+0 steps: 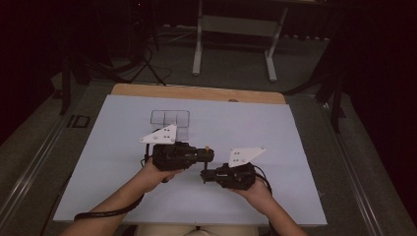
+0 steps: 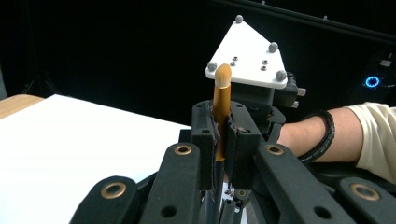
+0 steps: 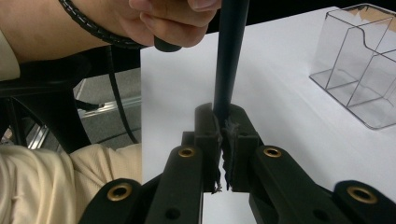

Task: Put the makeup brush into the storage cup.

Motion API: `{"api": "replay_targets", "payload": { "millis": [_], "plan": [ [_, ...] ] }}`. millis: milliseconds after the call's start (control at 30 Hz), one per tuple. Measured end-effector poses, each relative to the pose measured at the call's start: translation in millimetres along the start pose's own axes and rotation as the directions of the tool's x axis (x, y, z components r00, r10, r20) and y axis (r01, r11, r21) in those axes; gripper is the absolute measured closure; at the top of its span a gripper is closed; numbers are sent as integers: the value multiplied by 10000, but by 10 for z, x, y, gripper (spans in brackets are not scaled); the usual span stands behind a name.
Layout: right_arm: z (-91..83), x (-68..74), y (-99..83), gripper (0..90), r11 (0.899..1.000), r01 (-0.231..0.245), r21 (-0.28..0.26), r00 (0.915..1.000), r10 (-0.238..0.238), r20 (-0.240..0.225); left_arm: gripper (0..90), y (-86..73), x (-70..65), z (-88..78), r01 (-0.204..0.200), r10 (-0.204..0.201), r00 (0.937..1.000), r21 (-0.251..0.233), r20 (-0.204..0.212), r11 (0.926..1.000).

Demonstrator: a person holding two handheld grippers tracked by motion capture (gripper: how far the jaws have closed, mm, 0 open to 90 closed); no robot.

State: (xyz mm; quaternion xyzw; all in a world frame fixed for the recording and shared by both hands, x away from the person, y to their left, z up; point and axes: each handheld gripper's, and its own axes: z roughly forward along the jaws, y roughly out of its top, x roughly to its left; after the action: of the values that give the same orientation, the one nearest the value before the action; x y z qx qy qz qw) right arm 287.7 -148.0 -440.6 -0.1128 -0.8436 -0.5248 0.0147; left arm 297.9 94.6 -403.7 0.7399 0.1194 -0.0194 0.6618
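The left gripper (image 2: 223, 135) had its fingers clamped on an orange pen (image 2: 222, 112); the right gripper (image 3: 224, 140) gripped what looked like a dark rod (image 3: 229, 60) above the worktop (image 1: 123, 147).

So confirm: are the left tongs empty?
No: the left tongs are shut on an upright orange stick.

Beyond the tongs, a wooden table edge (image 1: 196, 92) showing past the white sheet (image 1: 123, 172). Farther behind, a light metal frame (image 1: 236, 29) standing on grey floor (image 1: 236, 69). Dark curtains hanging on both sides, cables (image 1: 147, 64) lying far left. Dim light everywhere.
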Motion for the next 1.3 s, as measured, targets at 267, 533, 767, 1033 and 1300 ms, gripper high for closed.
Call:
{"api": "replay_targets", "payload": {
  "millis": [267, 533, 767, 1033, 1300],
  "plan": [
    [-9, -15, 1, 834, 9999, -68, -155, 9997, 71, 226, 847, 20, 18, -18, -36, 36, 9998, -22, -188, 10000],
    [-89, -56, 9, 576, 9977, -233, -632, 9981, 268, 549, 848, 81, 13, -115, -99, 101, 9980, 35, -616, 9999],
    [-135, -74, 28, 461, 9959, -351, -837, 9958, 419, 808, 848, 117, 29, -216, -93, 85, 9959, -93, -905, 9999],
    [-283, -77, 46, 312, 9916, -244, -1272, 9876, 437, 1508, 848, 224, 57, -356, -279, 246, 9884, -199, -1500, 9994],
    [-439, -101, 9, 150, 9865, -457, -1570, 9781, 761, 1938, 847, 355, 107, -517, -544, 435, 9724, -411, -2294, 9977]
  ]
}}
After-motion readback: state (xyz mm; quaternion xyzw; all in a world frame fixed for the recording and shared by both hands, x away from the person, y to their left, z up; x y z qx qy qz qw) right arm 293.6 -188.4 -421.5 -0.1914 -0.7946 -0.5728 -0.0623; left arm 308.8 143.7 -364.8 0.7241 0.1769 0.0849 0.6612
